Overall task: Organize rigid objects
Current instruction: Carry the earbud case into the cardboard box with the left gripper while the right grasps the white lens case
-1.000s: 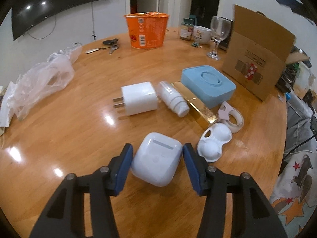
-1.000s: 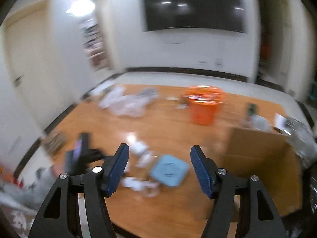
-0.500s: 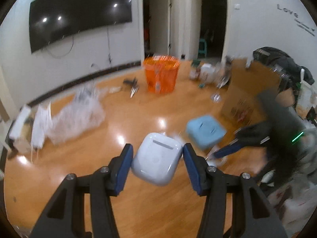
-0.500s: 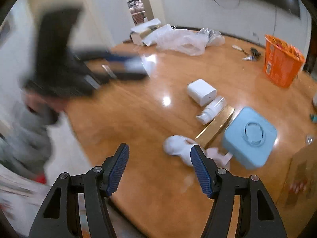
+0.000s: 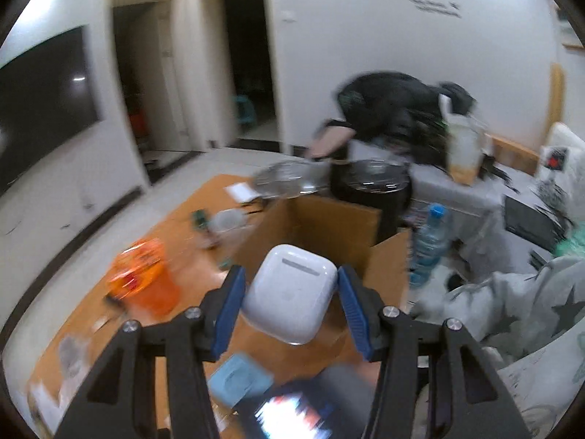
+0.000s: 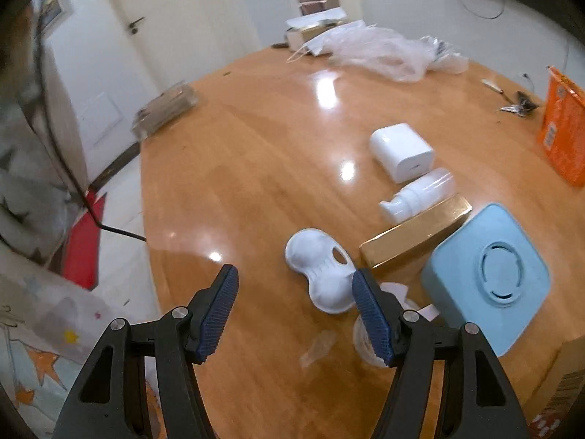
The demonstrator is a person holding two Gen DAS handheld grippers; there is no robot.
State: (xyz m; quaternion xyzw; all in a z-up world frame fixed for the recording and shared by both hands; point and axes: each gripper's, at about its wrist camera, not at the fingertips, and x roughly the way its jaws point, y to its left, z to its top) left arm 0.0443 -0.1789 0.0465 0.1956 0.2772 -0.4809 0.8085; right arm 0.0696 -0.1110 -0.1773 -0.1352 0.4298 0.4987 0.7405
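Observation:
My left gripper (image 5: 289, 303) is shut on a white earbud case (image 5: 290, 298) and holds it in the air in front of the open cardboard box (image 5: 329, 226). My right gripper (image 6: 296, 311) is open and empty, low over the wooden table (image 6: 237, 168), just left of a white double-cup plastic shell (image 6: 321, 270). Beyond it lie a gold bar-shaped box (image 6: 416, 230), a light blue square box (image 6: 486, 278), a white pump bottle (image 6: 416, 194) and a white charger block (image 6: 400, 152).
An orange cup stands at the right edge (image 6: 565, 135) and shows blurred in the left wrist view (image 5: 142, 278). Crumpled clear plastic bags (image 6: 384, 53) lie at the table's far side. A tape roll (image 6: 369, 333) sits behind my right finger. A water bottle (image 5: 429, 237) stands beside the box.
My left gripper has lifted the earbud case off the table and swung right toward the cardboard box. My right gripper has come down toward the white plastic shell.

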